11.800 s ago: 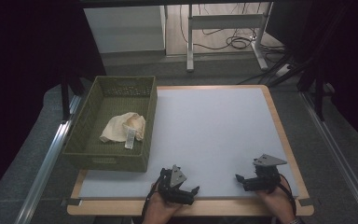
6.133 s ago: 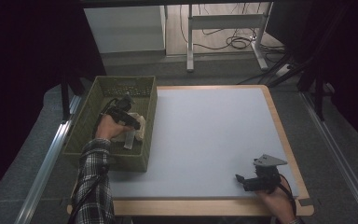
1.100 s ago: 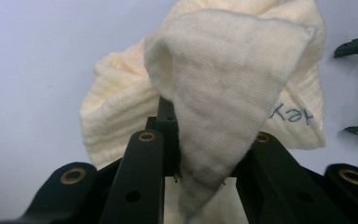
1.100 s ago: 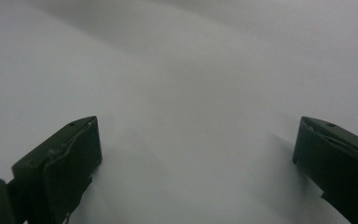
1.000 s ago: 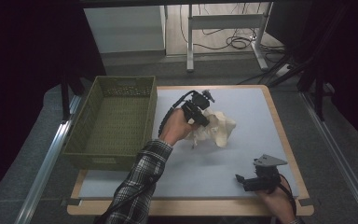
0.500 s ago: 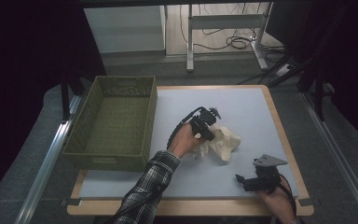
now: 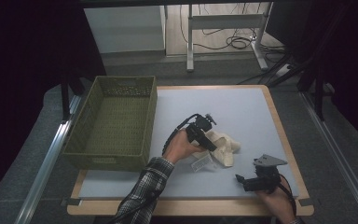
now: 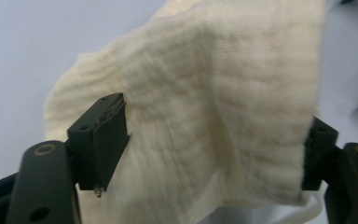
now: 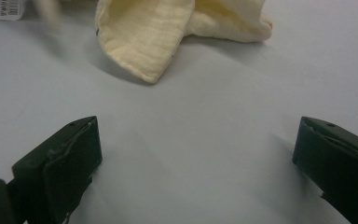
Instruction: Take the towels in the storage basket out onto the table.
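Note:
A cream knitted cloth lies crumpled on the grey-blue table top, with a white label at its near edge. My left gripper is down on the cloth's left side. In the left gripper view its jaws have just been opening and stand wide apart, with a fold of cloth still between them and slack around the left gripper. My right gripper rests open near the table's front right. In the right gripper view the right gripper holds nothing, and the cloth lies ahead of it.
An olive woven basket stands at the table's left side with nothing inside. The table has a wooden rim. Beyond the far edge are desk legs and cables on the floor.
The left hand has brought the cloth down and toward the front right, from hanging above mid-table to lying on the surface. The right gripper has stayed where it was.

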Available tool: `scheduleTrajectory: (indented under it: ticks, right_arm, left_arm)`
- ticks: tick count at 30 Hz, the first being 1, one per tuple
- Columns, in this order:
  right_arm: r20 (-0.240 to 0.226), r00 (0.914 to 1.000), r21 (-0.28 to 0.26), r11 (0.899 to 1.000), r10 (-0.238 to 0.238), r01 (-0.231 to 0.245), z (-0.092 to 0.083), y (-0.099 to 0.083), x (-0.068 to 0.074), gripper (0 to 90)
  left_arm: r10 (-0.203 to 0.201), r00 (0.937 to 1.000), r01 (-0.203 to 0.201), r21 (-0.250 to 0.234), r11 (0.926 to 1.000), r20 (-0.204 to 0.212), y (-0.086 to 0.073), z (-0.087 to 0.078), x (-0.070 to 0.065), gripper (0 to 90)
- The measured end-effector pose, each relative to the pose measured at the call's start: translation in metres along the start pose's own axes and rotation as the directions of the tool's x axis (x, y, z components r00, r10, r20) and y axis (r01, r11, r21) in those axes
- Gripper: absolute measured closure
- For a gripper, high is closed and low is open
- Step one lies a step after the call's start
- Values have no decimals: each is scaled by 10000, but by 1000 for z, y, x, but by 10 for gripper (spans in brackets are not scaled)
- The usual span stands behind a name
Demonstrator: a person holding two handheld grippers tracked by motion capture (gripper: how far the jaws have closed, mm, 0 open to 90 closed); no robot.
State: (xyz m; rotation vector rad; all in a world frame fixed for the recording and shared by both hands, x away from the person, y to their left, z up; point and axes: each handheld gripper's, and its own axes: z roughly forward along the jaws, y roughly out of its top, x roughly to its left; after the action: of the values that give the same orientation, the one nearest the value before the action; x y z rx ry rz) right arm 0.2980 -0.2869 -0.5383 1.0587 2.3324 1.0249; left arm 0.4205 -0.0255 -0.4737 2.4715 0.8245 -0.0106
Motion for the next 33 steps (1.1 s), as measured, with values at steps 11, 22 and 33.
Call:
scheduleTrajectory:
  ticks: [11,22,33]
  right_arm:
    - [15,10000,-4,10000,-11,11,0,0,0,11]
    - [-38,10000,131,9999,-30,31,0,1,0,9]
    - [-227,9994,-9,9997,-257,256,-6,5,1,301]
  left_arm:
    - [-143,9998,151,-699,9974,129,-25,-24,-8,234]
    - [290,9995,-275,-1127,9932,115,-49,-12,-31,267]
    - [578,9966,-635,-980,9932,-594,-55,17,-37,393]
